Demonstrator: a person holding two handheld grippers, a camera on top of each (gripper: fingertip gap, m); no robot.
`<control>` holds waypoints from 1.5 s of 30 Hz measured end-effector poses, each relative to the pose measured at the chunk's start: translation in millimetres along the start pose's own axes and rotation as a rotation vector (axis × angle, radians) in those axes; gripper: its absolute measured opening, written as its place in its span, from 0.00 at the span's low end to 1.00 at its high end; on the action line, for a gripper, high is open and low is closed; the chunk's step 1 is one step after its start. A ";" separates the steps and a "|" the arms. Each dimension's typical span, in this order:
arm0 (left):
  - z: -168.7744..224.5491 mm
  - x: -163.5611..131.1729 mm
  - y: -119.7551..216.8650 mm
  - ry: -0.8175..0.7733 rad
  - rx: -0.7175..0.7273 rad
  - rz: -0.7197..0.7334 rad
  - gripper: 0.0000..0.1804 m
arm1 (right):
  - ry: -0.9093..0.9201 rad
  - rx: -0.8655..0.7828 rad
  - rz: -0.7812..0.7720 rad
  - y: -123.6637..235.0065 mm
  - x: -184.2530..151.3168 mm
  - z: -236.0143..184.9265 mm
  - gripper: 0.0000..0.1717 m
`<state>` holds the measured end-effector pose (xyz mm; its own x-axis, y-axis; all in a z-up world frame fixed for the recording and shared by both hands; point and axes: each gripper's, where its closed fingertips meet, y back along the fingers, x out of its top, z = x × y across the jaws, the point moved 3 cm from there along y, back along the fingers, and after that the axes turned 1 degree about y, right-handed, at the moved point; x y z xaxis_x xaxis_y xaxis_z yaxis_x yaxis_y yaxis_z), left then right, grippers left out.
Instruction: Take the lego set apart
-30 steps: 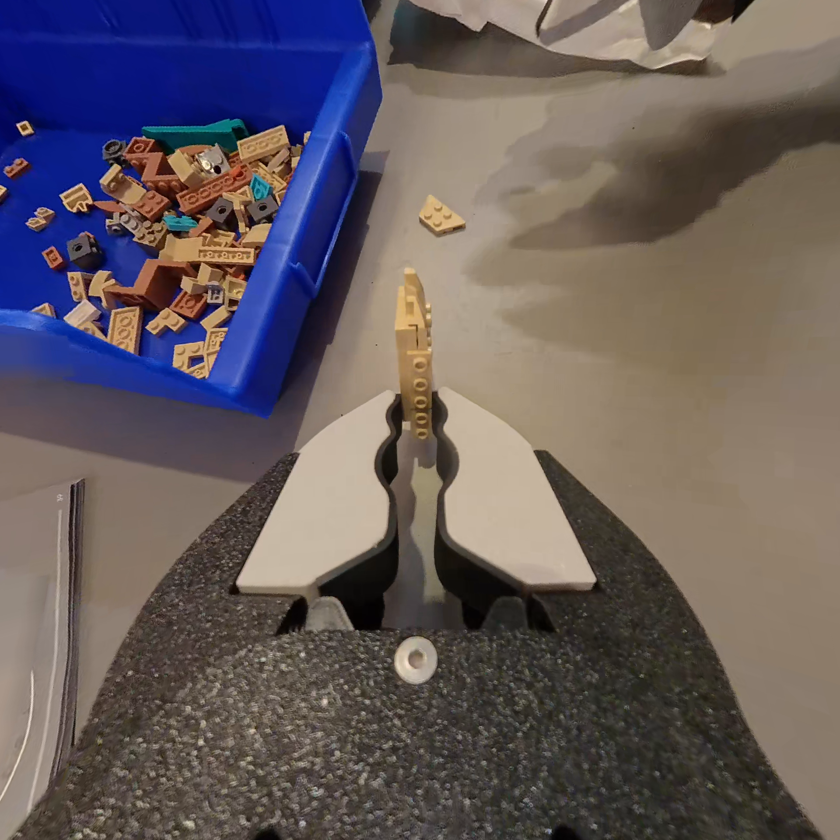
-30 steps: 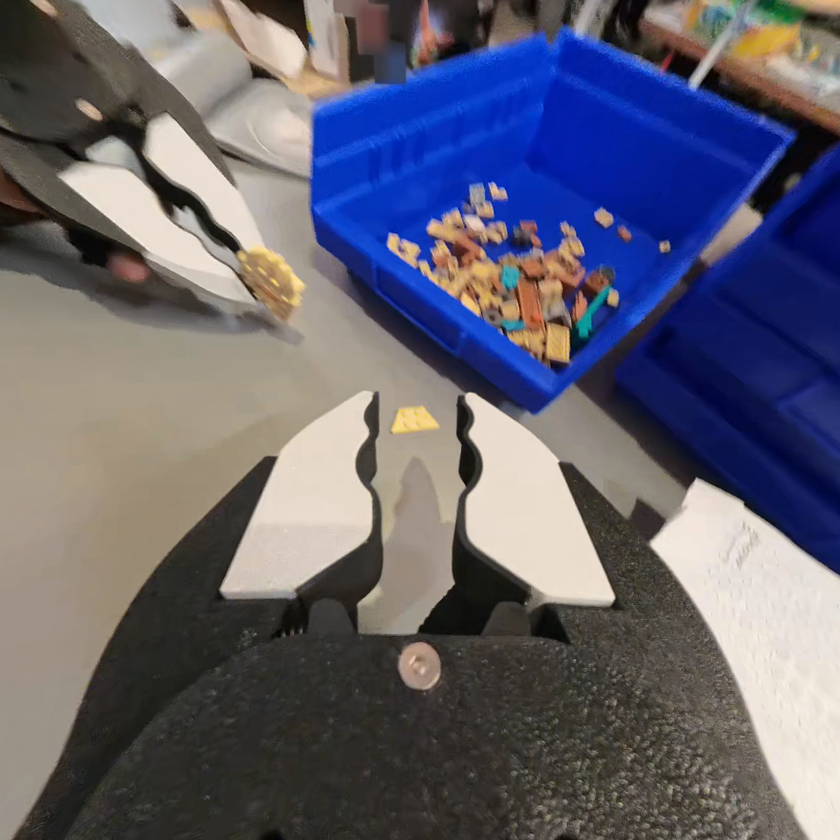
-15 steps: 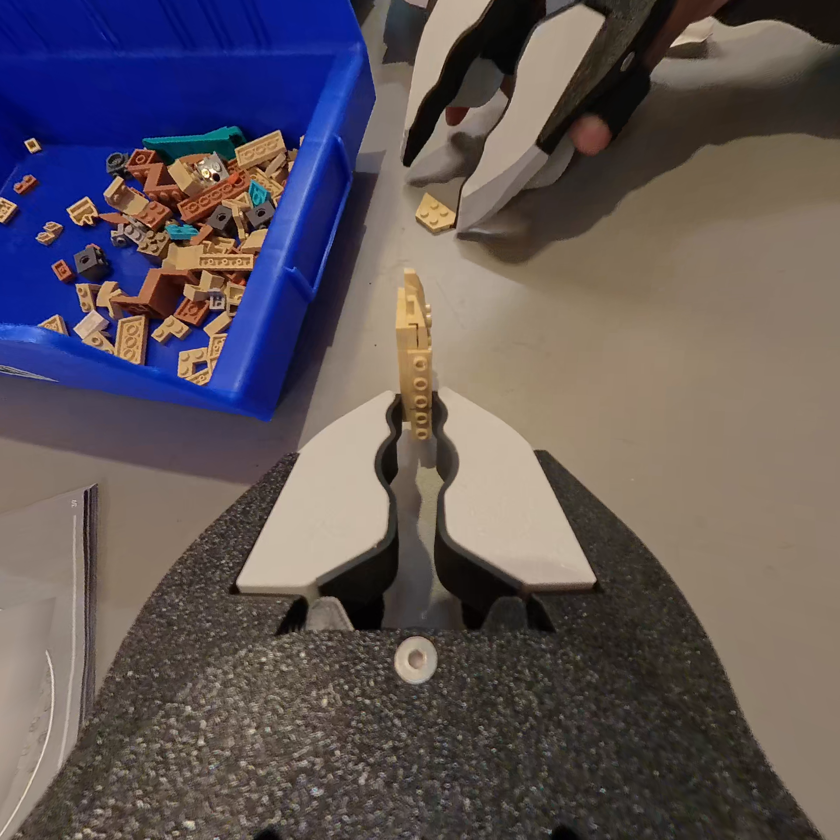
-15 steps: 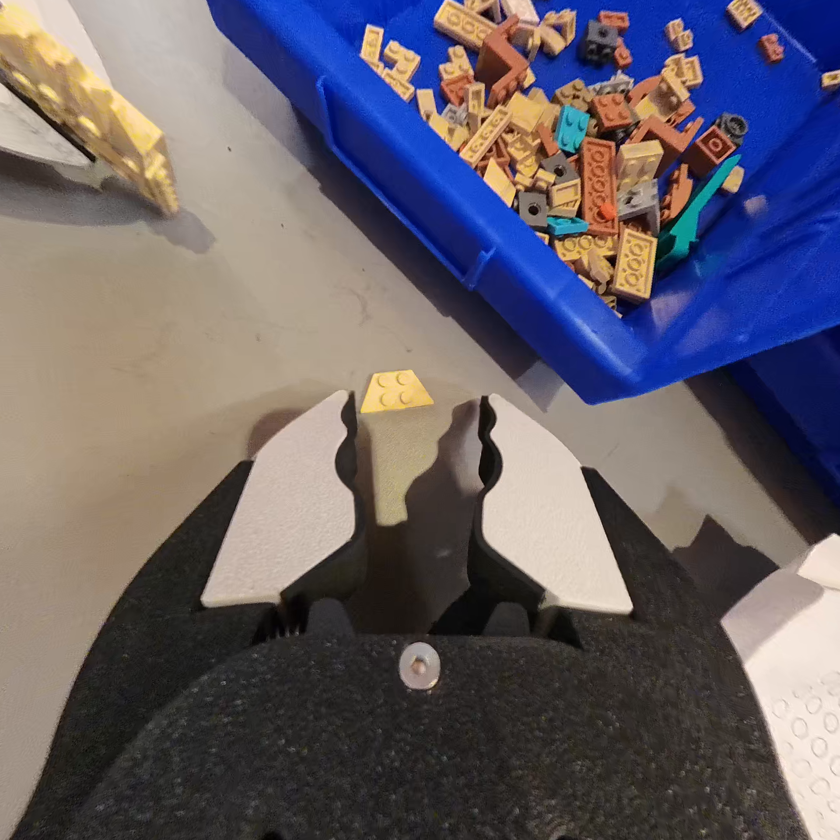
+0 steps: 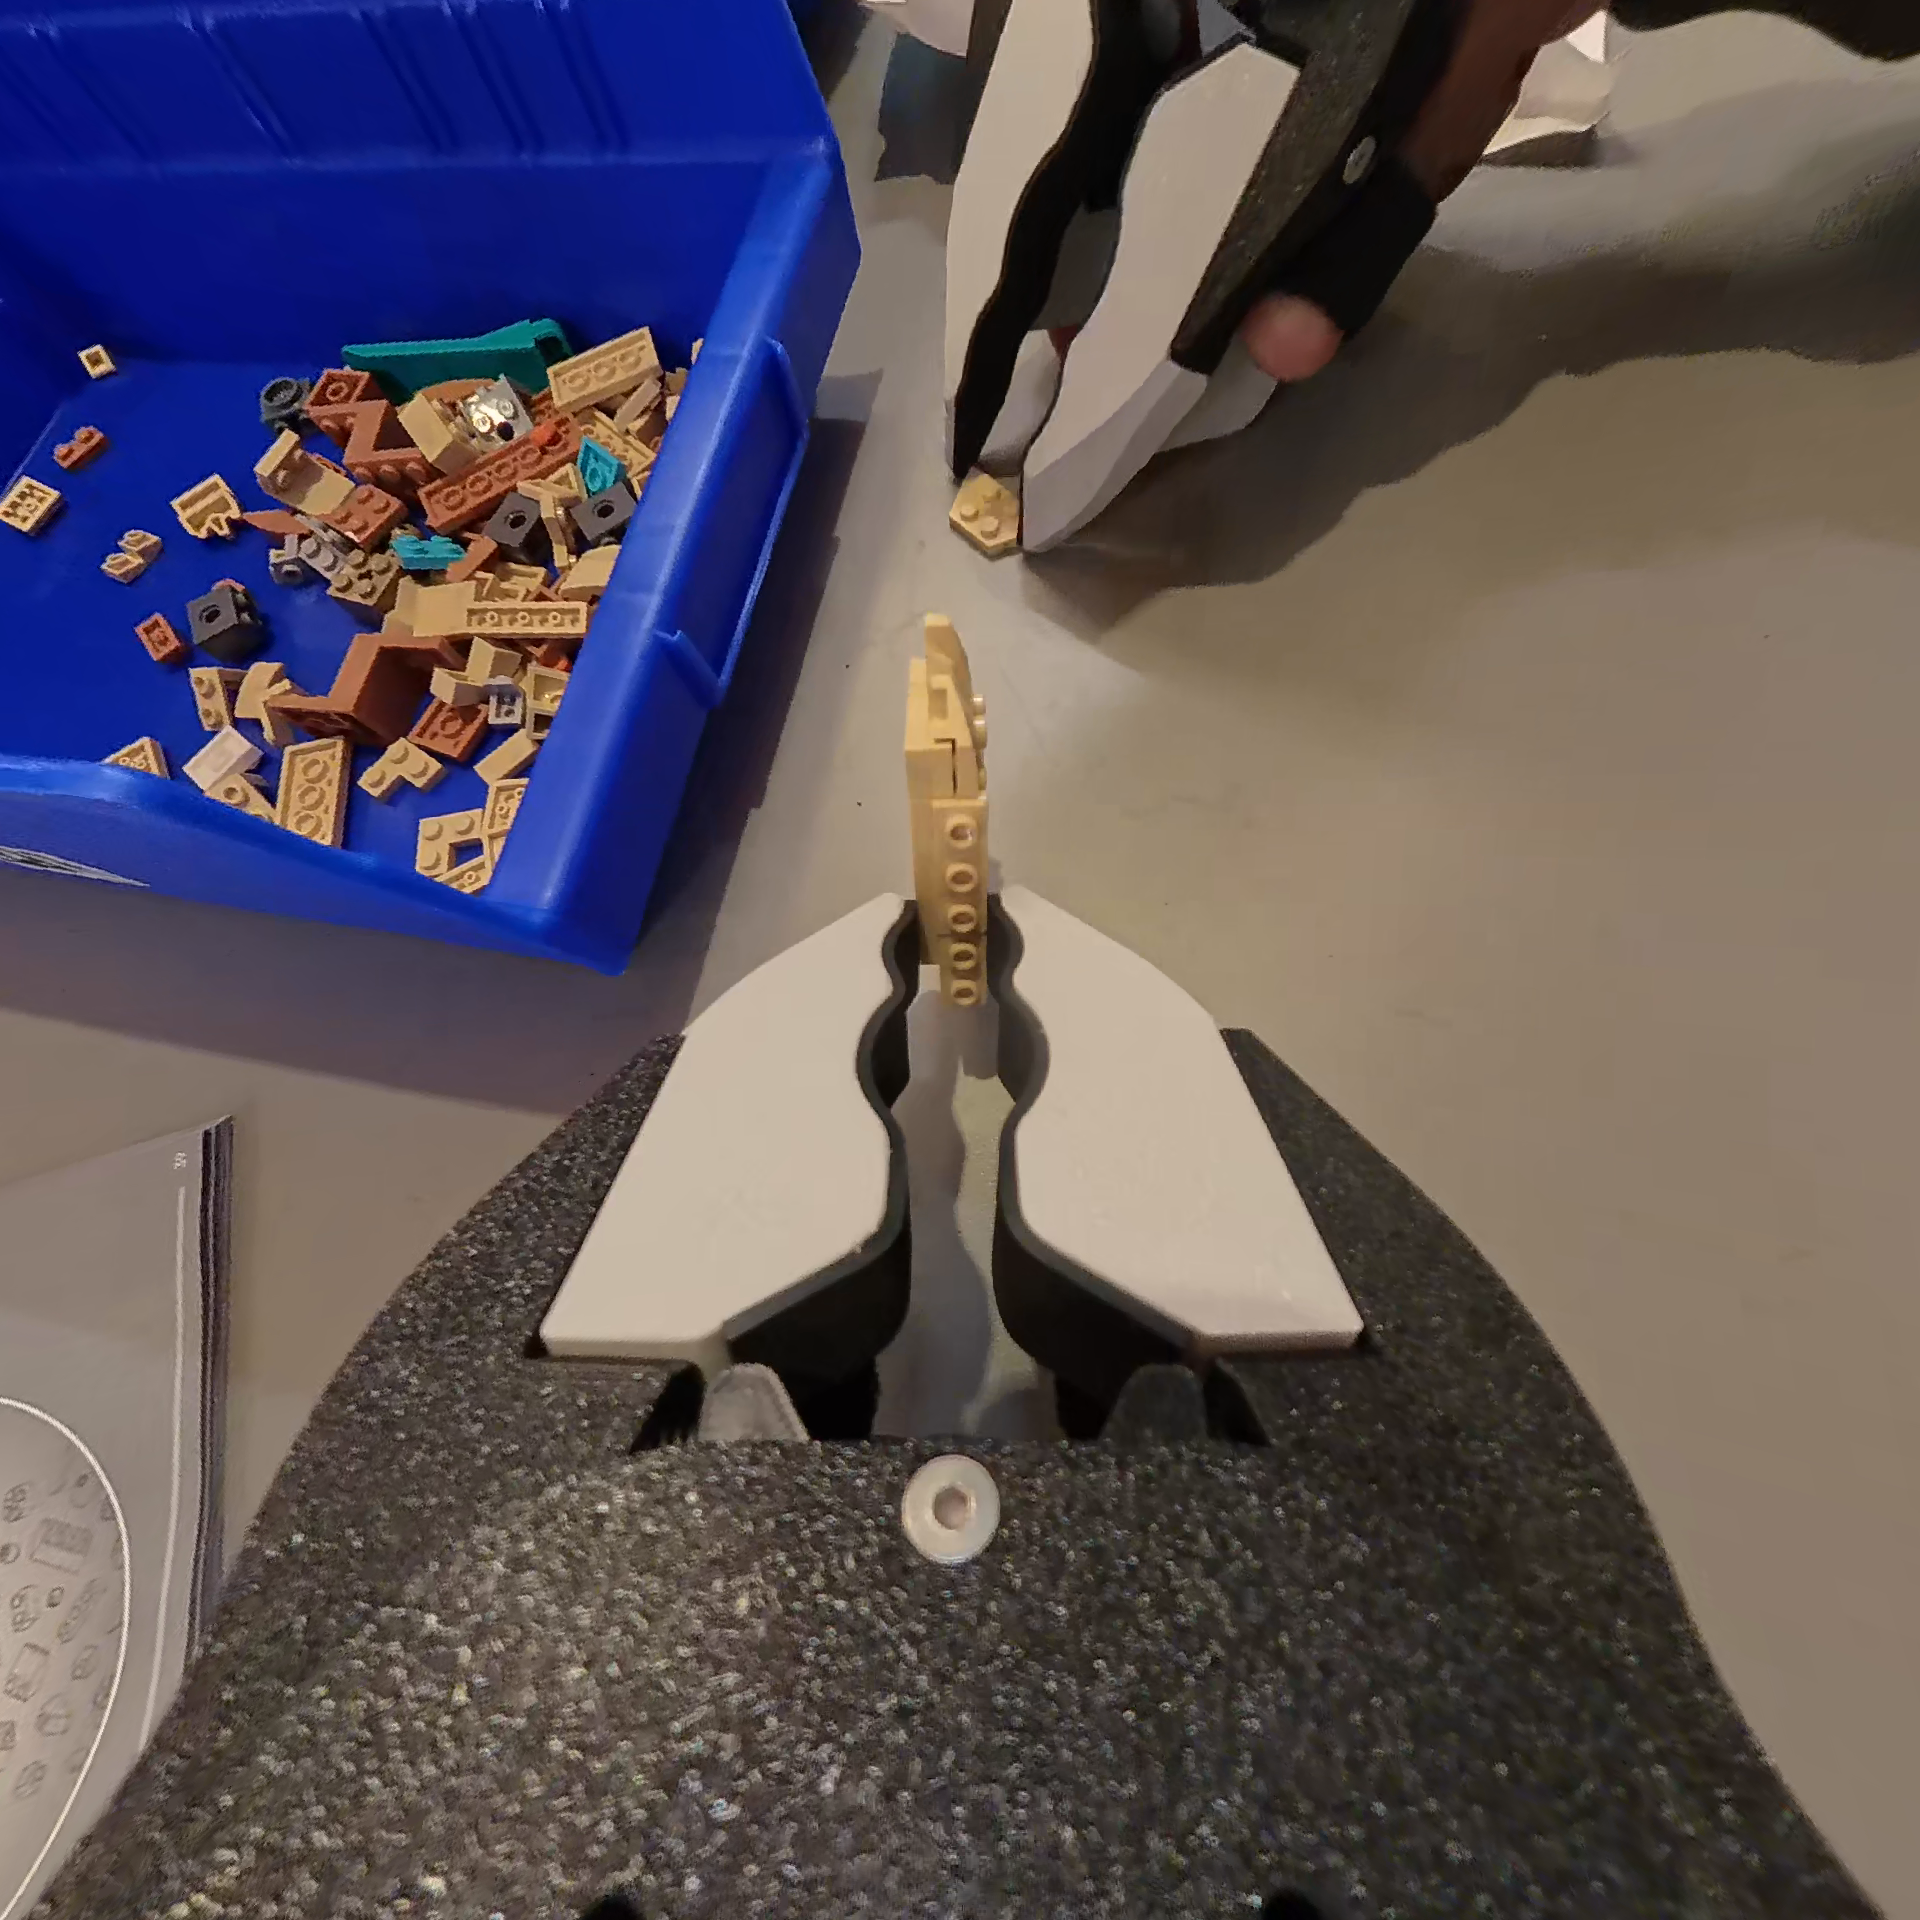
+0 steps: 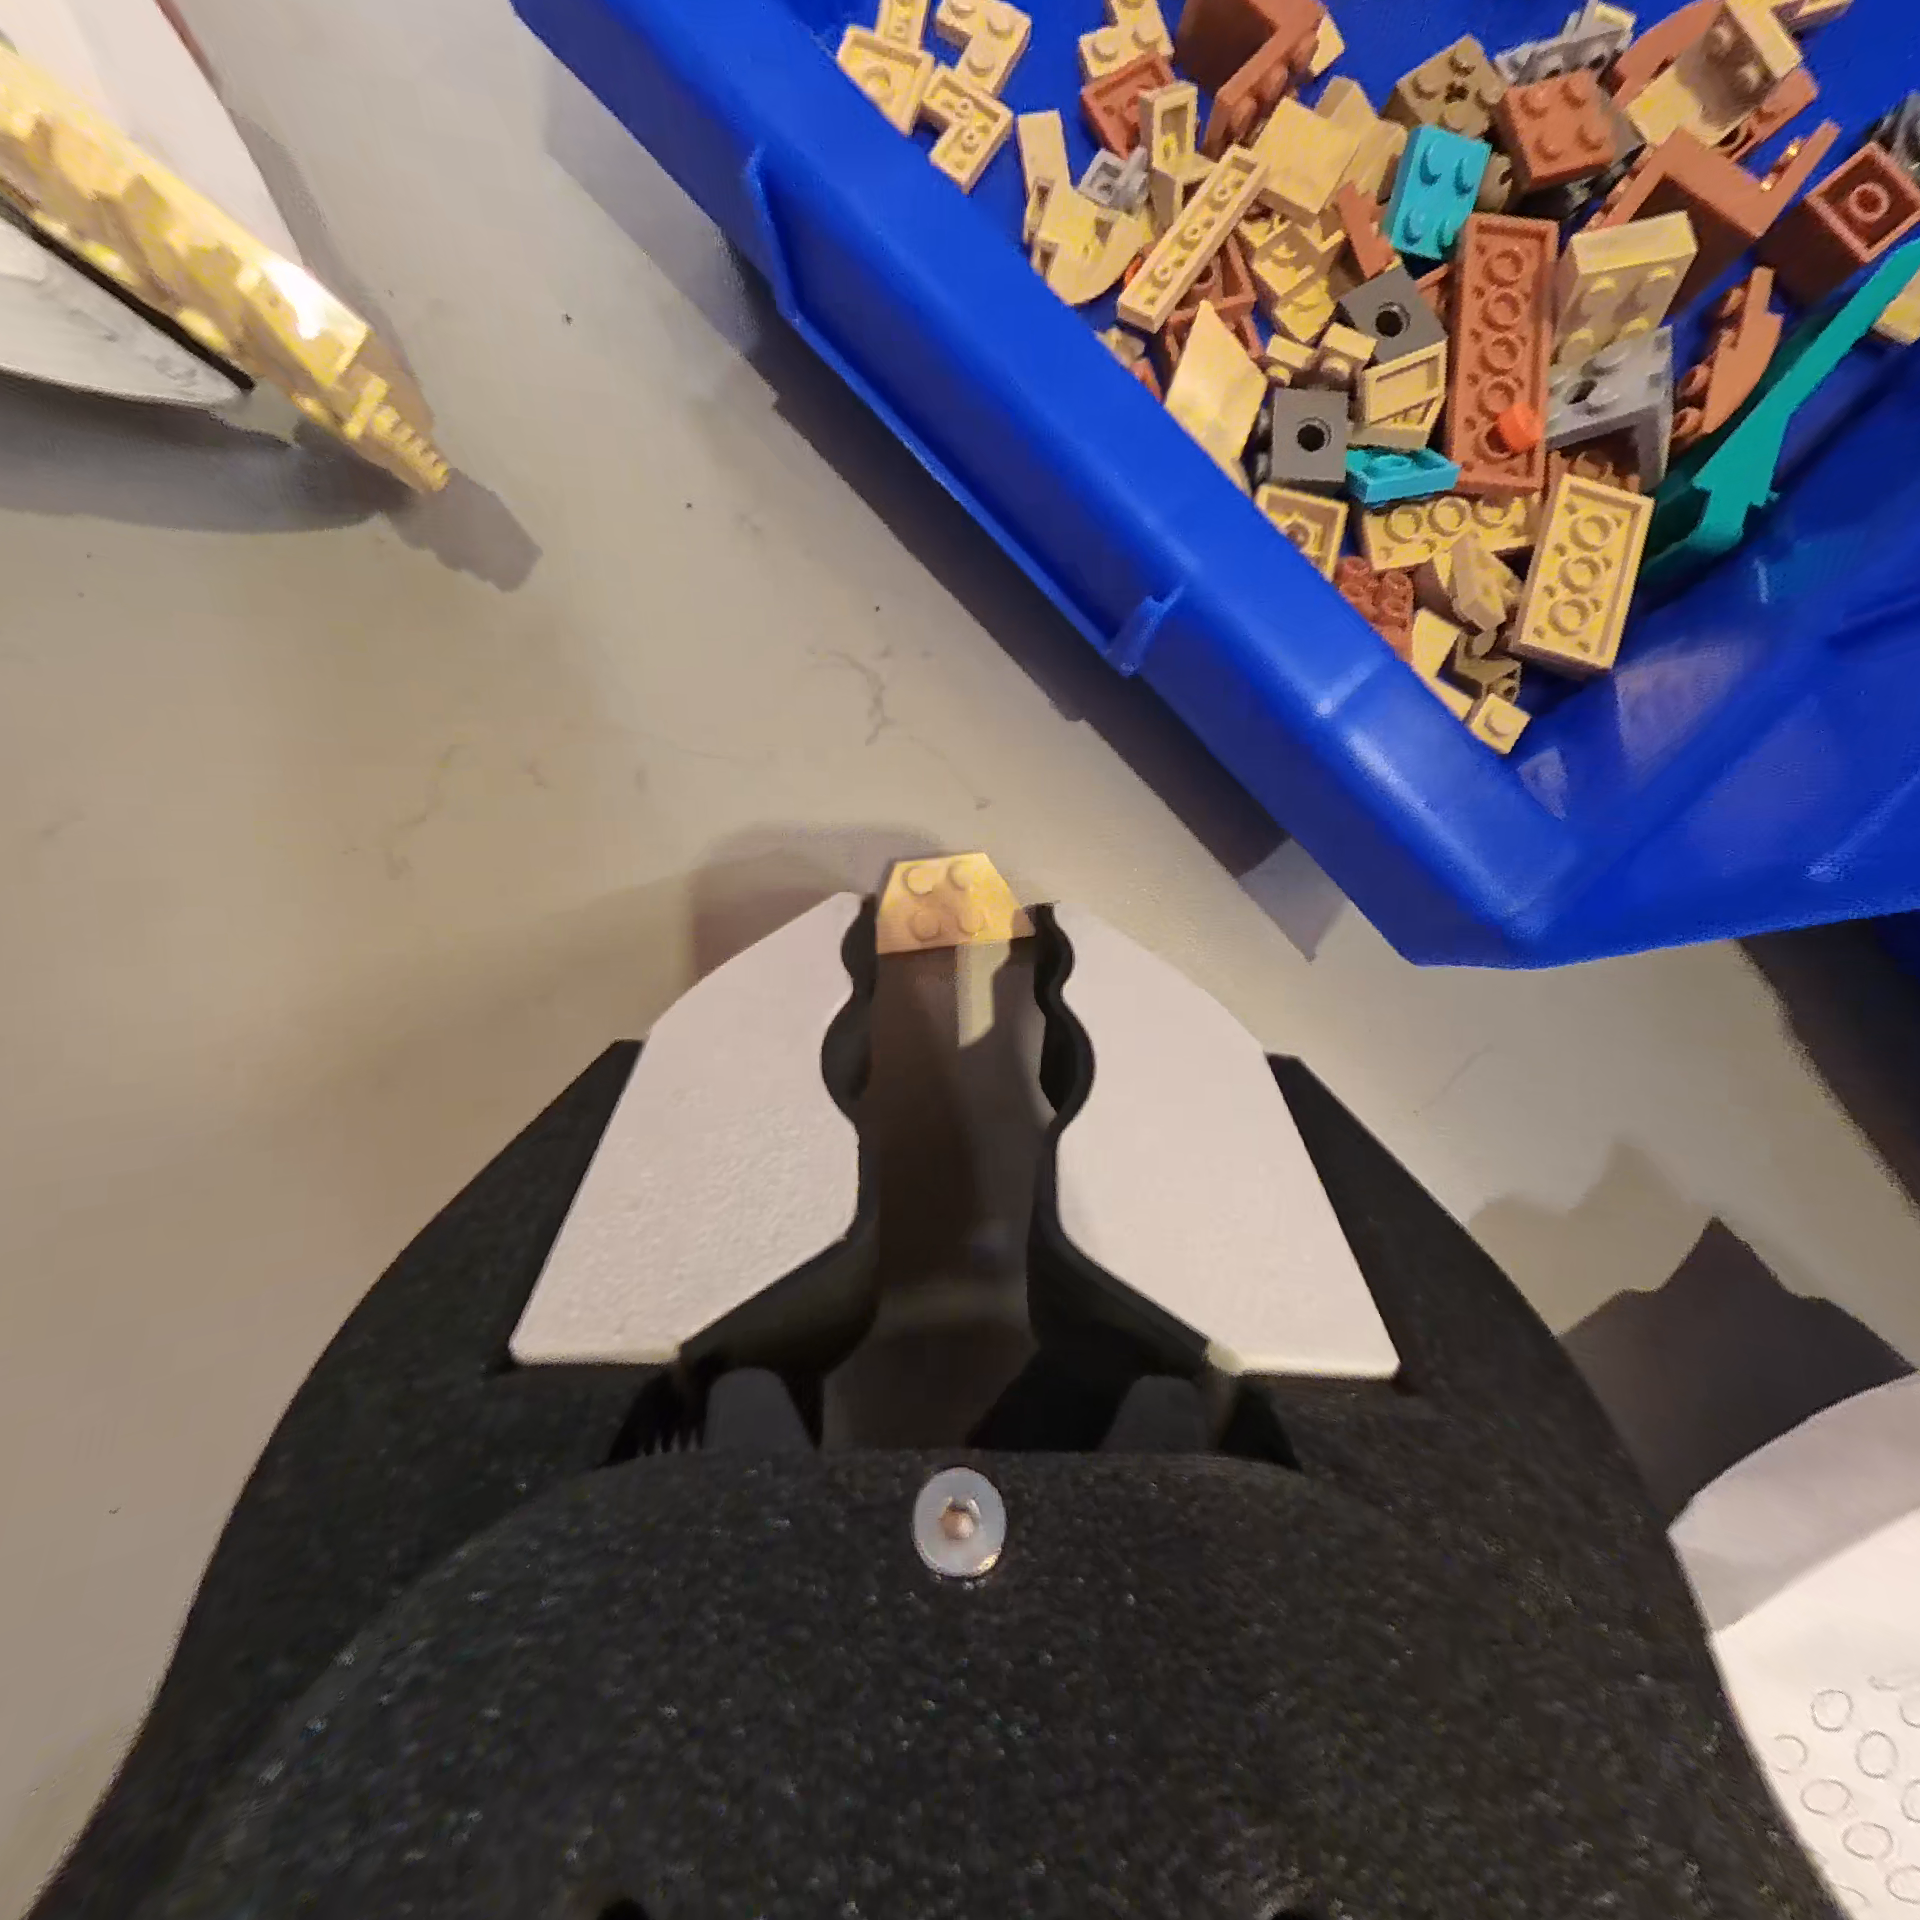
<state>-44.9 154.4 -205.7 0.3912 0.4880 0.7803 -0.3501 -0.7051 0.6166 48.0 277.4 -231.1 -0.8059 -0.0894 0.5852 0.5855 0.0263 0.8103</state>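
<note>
Dozens of tan, brown, teal bricks (image 5: 436, 582) in blue bin (image 5: 665, 665), left gripper (image 5: 952, 914) clamping tan plate assembly (image 5: 948, 790), right gripper (image 6: 948, 920) closed on tan wedge plate (image 6: 951, 902)

Blue bin (image 5: 727, 582) at ten o'clock in the left wrist view, holding a loose heap of tan, brown, grey and teal bricks (image 5: 436, 582). Grey booklet (image 5: 104, 1403) lying flat at eight o'clock on the grey table (image 5: 1455, 935). In the right wrist view, white dimpled sheet (image 6: 1818, 1662) at four o'clock.
</note>
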 end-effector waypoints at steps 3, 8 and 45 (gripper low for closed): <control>-0.4 0.0 0.1 -0.001 0.001 0.001 0.06 | -0.010 0.015 -0.016 -0.4 1.2 1.6 0.16; -2.1 0.2 1.0 0.002 0.005 0.005 0.06 | -0.023 0.037 0.017 1.1 1.7 1.9 0.16; -1.6 37.4 42.7 0.221 -0.341 0.448 0.06 | 0.164 0.181 0.684 41.5 111.3 -86.7 0.09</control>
<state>-46.6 143.4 -150.0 -0.0304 0.3026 0.9526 -0.7077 -0.6795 0.1932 -9.8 182.2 -135.1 -0.2322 -0.1419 0.9623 0.9188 0.2927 0.2649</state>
